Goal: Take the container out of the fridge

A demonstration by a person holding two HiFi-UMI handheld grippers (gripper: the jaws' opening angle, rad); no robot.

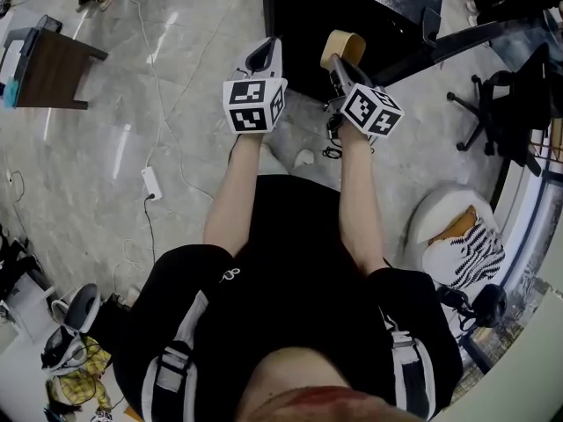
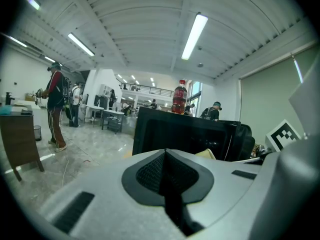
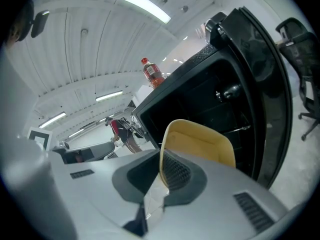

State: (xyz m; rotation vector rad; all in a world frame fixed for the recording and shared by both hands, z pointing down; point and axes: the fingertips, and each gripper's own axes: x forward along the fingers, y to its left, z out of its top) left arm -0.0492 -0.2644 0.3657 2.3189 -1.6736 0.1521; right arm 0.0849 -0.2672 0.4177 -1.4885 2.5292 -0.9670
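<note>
A small black fridge (image 1: 352,11) stands on the floor just ahead of me, its door (image 3: 265,84) swung open to the right. My right gripper (image 1: 341,67) is shut on the rim of a pale yellow container (image 1: 343,46), held in front of the open fridge. In the right gripper view the container (image 3: 200,144) stands upright, its wall pinched by the right gripper (image 3: 162,171). My left gripper (image 1: 262,57) hovers beside it on the left, shut with nothing in it (image 2: 165,156). On top of the fridge stands a red bottle (image 2: 179,96).
A wooden side table (image 1: 48,69) stands far left. A power strip with cables (image 1: 151,183) lies on the marble floor. An office chair (image 1: 510,104) and bags (image 1: 457,236) crowd the right. People (image 2: 56,106) stand far off in the hall.
</note>
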